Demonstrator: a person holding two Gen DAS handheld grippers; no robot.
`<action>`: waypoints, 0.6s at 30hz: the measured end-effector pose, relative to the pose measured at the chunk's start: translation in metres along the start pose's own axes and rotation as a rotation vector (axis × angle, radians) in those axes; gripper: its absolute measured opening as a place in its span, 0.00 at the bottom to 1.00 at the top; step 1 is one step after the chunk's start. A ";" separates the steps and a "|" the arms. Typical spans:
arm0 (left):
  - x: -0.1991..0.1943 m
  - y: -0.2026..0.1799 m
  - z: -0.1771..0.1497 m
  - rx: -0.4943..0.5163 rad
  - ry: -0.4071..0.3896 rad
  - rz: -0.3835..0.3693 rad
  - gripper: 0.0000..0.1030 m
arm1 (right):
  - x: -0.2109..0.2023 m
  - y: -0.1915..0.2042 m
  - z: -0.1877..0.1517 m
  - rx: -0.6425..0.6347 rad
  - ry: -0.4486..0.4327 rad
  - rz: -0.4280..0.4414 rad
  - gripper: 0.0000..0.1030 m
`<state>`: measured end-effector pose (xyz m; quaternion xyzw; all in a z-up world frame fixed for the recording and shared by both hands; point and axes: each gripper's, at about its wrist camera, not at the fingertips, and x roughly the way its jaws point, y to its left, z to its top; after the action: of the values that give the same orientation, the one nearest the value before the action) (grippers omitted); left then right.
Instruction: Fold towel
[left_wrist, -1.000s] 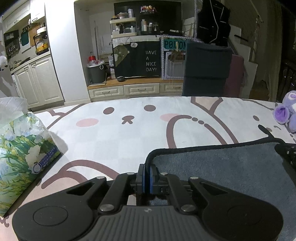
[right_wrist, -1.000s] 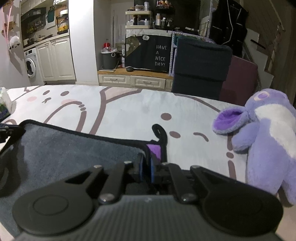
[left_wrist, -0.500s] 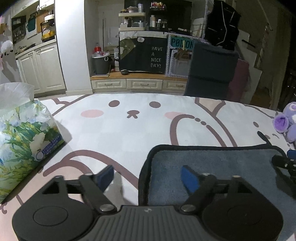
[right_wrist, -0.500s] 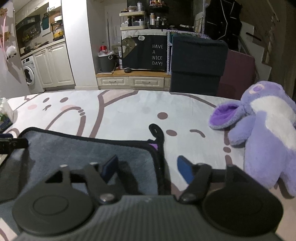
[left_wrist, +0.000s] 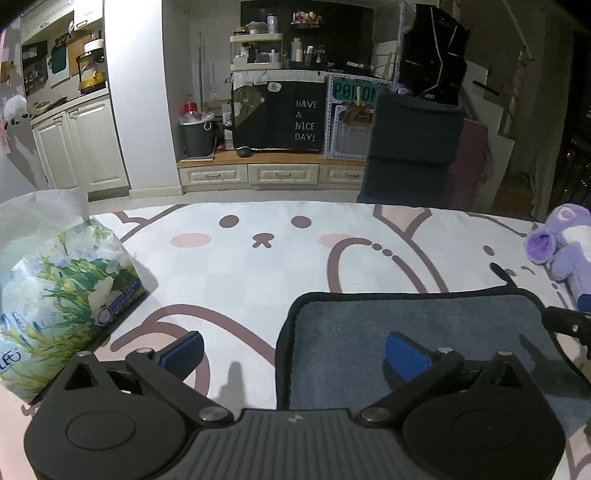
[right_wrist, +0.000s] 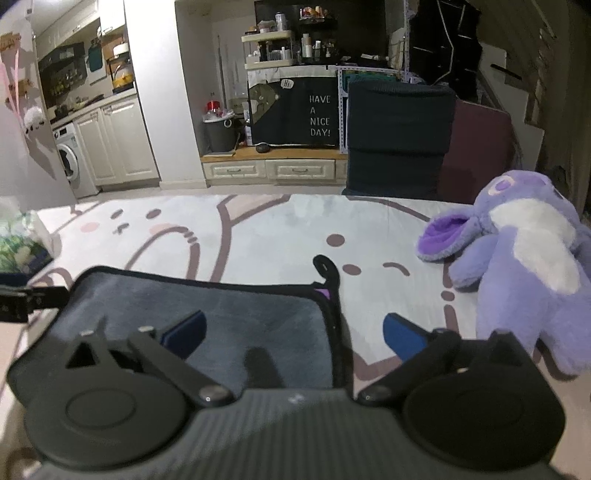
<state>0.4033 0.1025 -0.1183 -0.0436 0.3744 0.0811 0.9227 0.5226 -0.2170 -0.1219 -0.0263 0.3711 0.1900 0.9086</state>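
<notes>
Cartoon-print cloth (left_wrist: 258, 266) covers the work surface; grey towel (left_wrist: 406, 325) lies flat on it, black-edged. Left gripper (left_wrist: 293, 350) spread wide, holding nothing, straddling towel's left edge: one finger over cloth, other over towel. Right gripper (right_wrist: 293, 332) likewise wide, empty, straddling right edge. 1.0 s ago both were clamped on towel corners; since released. Tissue pack (left_wrist: 55, 295) left, purple plush (right_wrist: 517, 266) right

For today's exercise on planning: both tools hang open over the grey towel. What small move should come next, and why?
Probably draw both back clear: the left tool and right tool are open, gripping nothing, and the towel lies flat, corners aligned, apparently folded.
</notes>
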 end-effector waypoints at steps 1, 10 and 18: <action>-0.003 -0.001 0.000 0.003 0.000 0.000 1.00 | -0.004 0.000 0.001 0.006 -0.001 0.005 1.00; -0.038 -0.010 0.000 -0.006 0.007 -0.023 1.00 | -0.041 0.009 0.002 -0.003 -0.006 0.020 1.00; -0.074 -0.014 -0.003 -0.010 -0.018 -0.038 1.00 | -0.076 0.017 -0.002 0.001 0.001 0.037 1.00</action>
<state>0.3517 0.0799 -0.0686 -0.0546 0.3646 0.0656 0.9273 0.4653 -0.2266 -0.0701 -0.0190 0.3721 0.2067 0.9047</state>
